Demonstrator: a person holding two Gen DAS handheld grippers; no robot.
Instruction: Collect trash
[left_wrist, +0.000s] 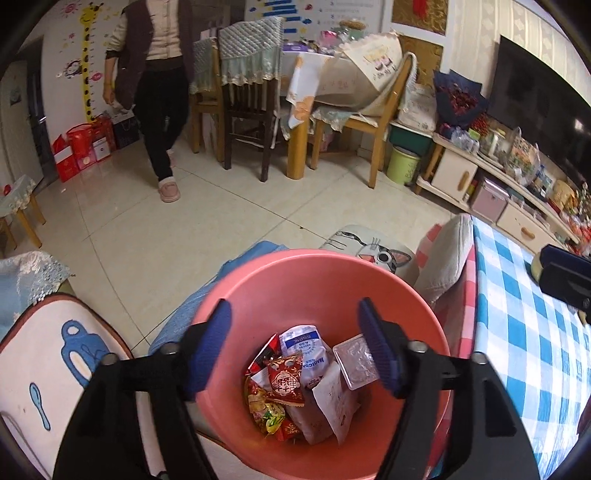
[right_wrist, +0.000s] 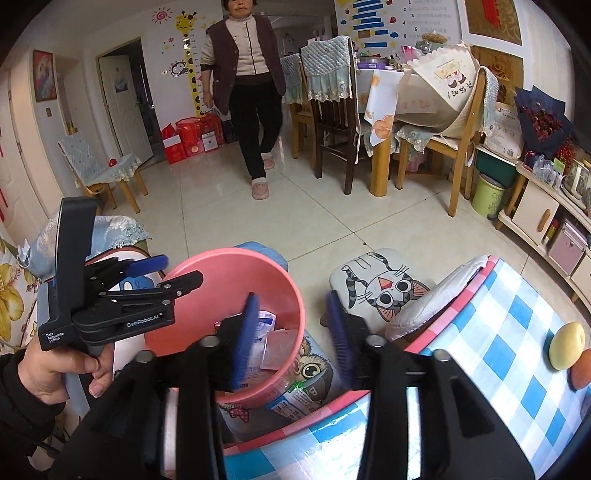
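Trash wrappers (left_wrist: 295, 387) fill the pink bin (left_wrist: 295, 273) (beside a checkered table (left_wrist: 524, 325)), both hand-held grippers spread apart, empty.

Pink round bin (left_wrist: 317, 280), upright, open top, beside checkered surface edge. Inside at bottom: crumpled snack wrappers (left_wrist: 280, 387), white pouch (left_wrist: 306, 347), clear plastic tray (left_wrist: 356, 363), jumbled together.

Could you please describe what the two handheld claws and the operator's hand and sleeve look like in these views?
Both claws, the left claw and the right claw, have matte black plastic bodies with silver pivot bolts and ribbed blue finger pads. The left one bears white "GenRobot.AI" and "Data Acquisition System" lettering. The bare left hand emerges from a black sleeve.
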